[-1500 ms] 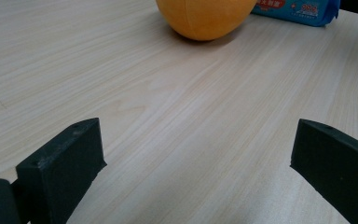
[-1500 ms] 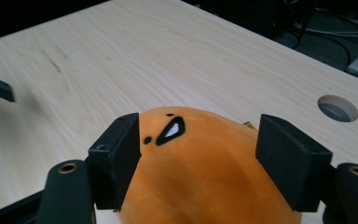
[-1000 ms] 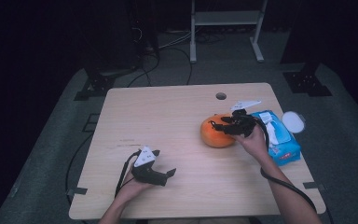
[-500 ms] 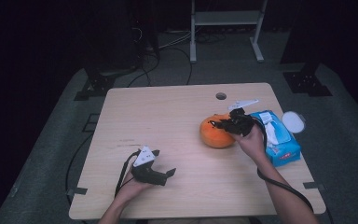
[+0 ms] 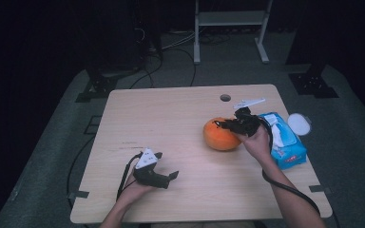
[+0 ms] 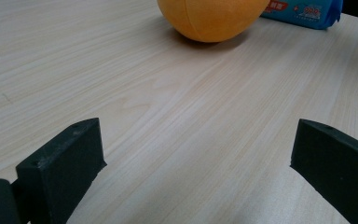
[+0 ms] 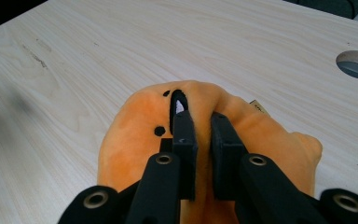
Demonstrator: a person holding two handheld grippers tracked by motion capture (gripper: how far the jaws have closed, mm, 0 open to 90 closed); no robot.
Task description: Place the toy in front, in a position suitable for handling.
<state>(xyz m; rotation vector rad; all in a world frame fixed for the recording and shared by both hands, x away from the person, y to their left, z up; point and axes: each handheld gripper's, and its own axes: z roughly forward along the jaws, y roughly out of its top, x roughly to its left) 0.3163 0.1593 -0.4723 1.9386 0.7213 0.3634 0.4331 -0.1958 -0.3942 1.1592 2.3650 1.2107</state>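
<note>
Pale wood tabletop (image 5: 171, 118): my right claw (image 7: 200, 123), just closing, pinches a fold atop the orange plush toy (image 5: 220, 135) beside the blue wipes pack (image 5: 285, 147); soft, light, squashy, so I judge gathered fabric grips best; left claw (image 5: 164, 176) spread.

— Orange plush toy (image 7: 135, 135), with small black marks (a stitched face, perhaps).
— Pale wood-grain surface (image 5: 171, 118); blue wipes packet (image 5: 285, 142) with white top, red print on its side; black jaws throughout.
</note>
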